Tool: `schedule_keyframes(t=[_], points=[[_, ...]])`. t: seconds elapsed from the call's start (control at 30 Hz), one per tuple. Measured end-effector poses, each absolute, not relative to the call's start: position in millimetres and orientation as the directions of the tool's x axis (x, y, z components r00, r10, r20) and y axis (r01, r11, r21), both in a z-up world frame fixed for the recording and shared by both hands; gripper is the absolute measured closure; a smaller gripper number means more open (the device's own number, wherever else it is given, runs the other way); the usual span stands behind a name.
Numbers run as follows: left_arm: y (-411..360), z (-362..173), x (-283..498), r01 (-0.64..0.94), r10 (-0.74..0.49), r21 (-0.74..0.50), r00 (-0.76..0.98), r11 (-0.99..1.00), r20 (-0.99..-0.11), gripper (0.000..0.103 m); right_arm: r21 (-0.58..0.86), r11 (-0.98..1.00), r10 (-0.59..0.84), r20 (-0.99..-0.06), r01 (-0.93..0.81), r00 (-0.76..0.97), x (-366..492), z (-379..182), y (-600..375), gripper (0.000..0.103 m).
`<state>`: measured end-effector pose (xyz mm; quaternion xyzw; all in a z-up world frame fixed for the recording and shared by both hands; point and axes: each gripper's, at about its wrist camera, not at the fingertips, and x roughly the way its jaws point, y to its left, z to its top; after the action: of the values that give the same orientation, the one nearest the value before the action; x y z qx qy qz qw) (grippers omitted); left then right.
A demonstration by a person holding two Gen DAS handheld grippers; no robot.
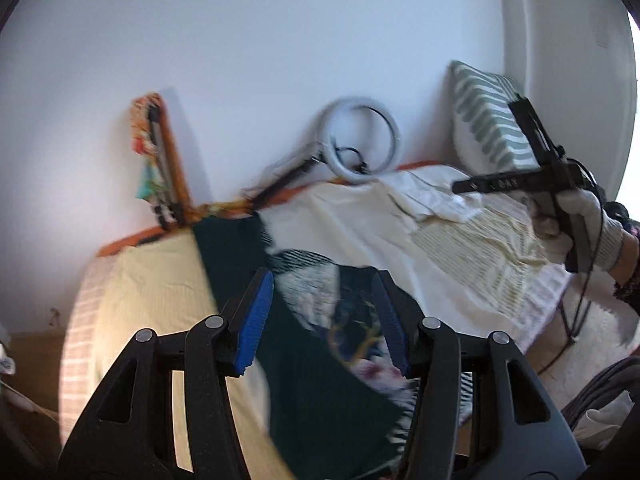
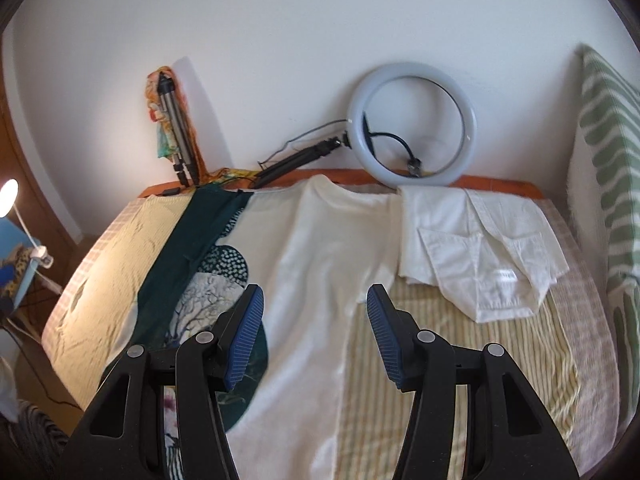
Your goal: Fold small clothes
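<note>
The soft, light cream shirt (image 2: 316,248) is spread flat on the bed (image 2: 460,344) just left of the folded white shirt (image 2: 480,248), best taken by a hem corner, while the left gripper (image 1: 324,316) and right gripper (image 2: 316,332) are held open and empty

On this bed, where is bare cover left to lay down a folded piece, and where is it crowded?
Free: the striped cover in front of the folded white shirt, right of the cream T-shirt; also the yellow strip left of the dark green patterned garment. Crowded: the middle, and the wall edge with the ring light and tripods.
</note>
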<state>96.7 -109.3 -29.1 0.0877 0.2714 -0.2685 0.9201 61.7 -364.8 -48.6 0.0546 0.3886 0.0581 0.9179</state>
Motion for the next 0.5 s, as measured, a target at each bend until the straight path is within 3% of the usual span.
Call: schedule_keyframes(t=[0.27, 0.5], points=[[-208.1, -104.2, 73.7, 0.656, -0.563, -0.136, 0.501, 0.743, -0.658, 0.05, 0.135, 0.991, 0.094, -0.727, 0.007, 0.68, 39.9, -54.1, -426.4, 0.05], [-294.9, -145.0, 44.9, 0.739, -0.619, -0.184, 0.37, 0.648, -0.693, 0.05, 0.182, 0.982, 0.096, -0.732, 0.057, 0.675, 39.3, -63.3, -469.7, 0.05]])
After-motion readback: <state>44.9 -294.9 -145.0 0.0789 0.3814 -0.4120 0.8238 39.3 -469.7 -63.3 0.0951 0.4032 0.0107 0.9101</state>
